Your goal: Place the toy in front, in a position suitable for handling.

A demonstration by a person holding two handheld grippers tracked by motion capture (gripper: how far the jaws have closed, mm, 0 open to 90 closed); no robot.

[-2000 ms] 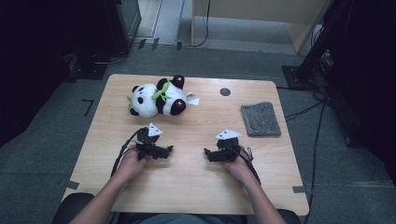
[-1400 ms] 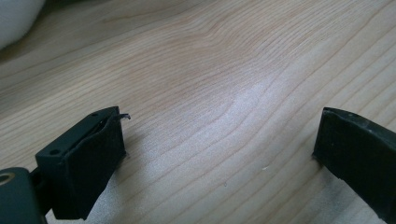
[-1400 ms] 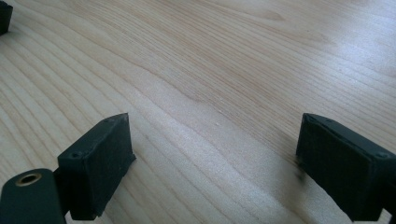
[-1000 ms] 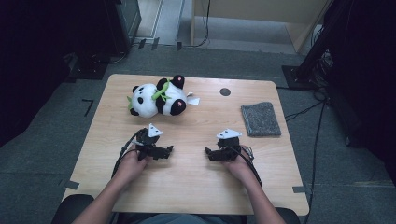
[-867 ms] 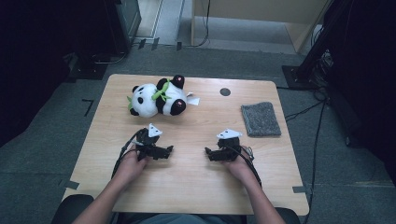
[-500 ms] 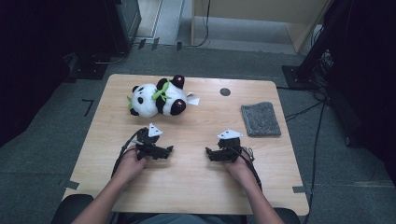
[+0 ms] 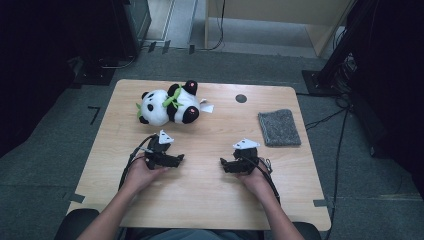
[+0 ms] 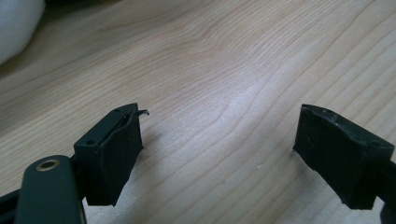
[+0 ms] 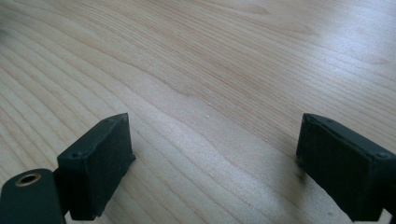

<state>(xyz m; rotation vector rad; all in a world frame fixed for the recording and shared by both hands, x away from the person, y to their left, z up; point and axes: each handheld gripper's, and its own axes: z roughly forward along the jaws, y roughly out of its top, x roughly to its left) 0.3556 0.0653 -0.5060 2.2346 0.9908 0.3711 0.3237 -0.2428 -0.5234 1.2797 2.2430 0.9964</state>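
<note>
Nothing has shifted on the counter (image 7: 210, 190) since a second ago; only my left gripper (image 7: 176, 160) jaws have just been closing a little, nothing between them, still apart. Panda plush (image 7: 167, 105) lies far left, near that gripper. Right gripper (image 7: 226, 164) gapes wide, empty.

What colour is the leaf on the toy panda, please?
Green, on the black-and-white panda; the high view shows it best.

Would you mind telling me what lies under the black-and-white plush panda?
The black-and-white plush panda lies on its side directly on the light wooden table. A white tag sticks out beside it; anything beneath its body is covered.
</note>
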